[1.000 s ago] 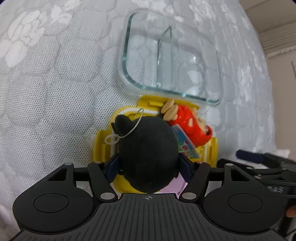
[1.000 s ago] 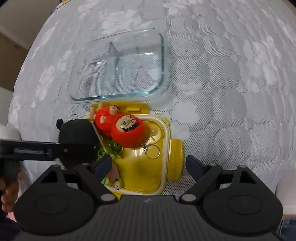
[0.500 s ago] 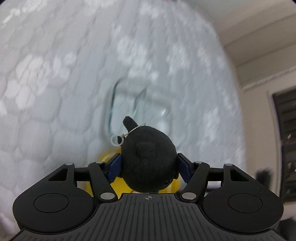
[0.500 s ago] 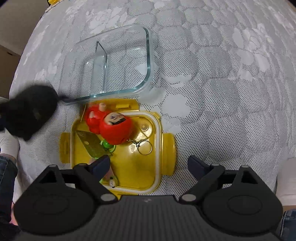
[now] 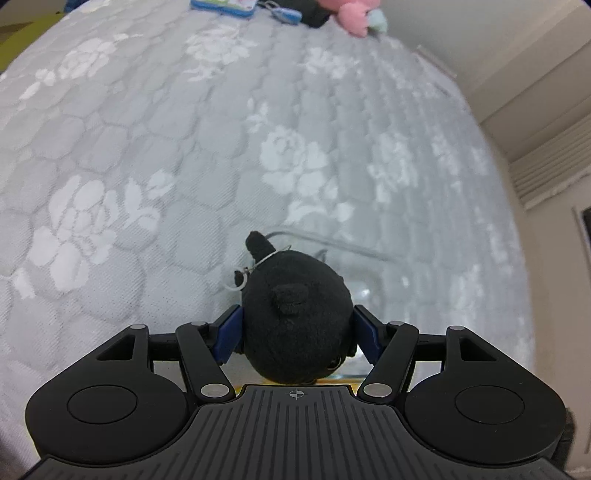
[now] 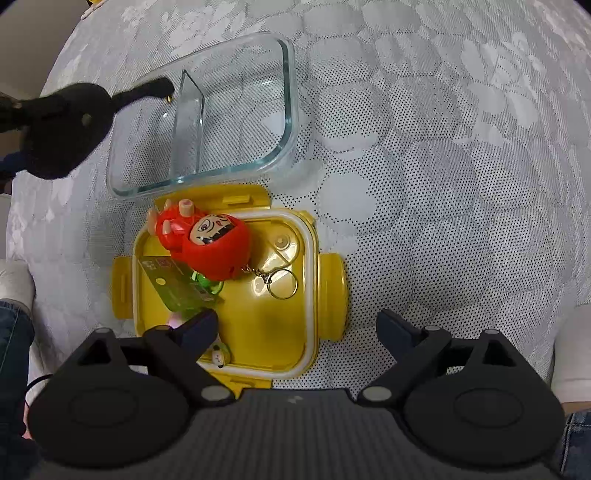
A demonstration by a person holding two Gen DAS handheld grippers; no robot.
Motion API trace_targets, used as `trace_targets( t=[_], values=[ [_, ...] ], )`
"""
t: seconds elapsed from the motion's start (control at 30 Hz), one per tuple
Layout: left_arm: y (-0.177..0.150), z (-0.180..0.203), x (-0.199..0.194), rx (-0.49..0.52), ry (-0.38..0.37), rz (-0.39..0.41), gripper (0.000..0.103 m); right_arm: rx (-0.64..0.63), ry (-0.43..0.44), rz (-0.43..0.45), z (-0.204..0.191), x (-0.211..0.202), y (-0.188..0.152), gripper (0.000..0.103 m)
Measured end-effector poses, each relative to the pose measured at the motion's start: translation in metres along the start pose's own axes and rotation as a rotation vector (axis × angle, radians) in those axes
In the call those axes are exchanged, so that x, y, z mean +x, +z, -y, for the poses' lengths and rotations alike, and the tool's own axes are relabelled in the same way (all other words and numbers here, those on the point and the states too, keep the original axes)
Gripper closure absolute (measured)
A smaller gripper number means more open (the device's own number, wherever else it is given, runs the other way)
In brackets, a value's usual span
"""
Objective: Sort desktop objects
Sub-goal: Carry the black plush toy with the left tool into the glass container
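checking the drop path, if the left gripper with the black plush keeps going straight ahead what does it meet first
Most likely the glass container, just past the black plush toy held by the left gripper; beyond it only tablecloth. Depth is unclear.

A grey floral quilted cover point(image 5: 155, 155); at its far edge, perhaps a pink plush point(image 5: 354, 18).

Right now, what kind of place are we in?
Probably a home room: a lace floral tablecloth covers the table, toys lie in a yellow container lid, and a pink plush toy sits at the far edge.
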State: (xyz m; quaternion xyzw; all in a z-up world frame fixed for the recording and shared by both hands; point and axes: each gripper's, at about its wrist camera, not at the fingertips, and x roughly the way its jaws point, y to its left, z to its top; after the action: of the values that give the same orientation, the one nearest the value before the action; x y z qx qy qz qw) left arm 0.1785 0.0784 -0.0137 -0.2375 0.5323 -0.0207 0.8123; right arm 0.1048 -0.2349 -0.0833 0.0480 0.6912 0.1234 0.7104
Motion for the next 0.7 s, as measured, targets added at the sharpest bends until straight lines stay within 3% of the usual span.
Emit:
trace_targets(
  t=[0.17,0.27,0.47,0.6,0.7],
  values=[
    [-0.003,0.023,0.011,0.179,0.141,0.08,0.037,0.015,0.003,-0.014,0.003,0.002,0.001,0.009],
    [-0.006,0.037,0.021,0.237,0.158,0.094,0.037,0.025,0.006,-0.02,0.005,0.003,0.001,0.009],
    [-0.018,0.048,0.052,0.26,0.158,0.005,0.038,0.031,0.016,-0.022,0.007,0.003,0.003,0.009],
    [-0.018,0.039,0.055,0.224,0.142,-0.036,0.04,0.045,0.03,-0.024,0.01,0.002,0.003,0.009],
    [-0.008,0.028,0.036,0.136,0.075,-0.012,0.04,0.056,0.04,-0.027,0.012,0.002,0.004,0.009]
  ],
)
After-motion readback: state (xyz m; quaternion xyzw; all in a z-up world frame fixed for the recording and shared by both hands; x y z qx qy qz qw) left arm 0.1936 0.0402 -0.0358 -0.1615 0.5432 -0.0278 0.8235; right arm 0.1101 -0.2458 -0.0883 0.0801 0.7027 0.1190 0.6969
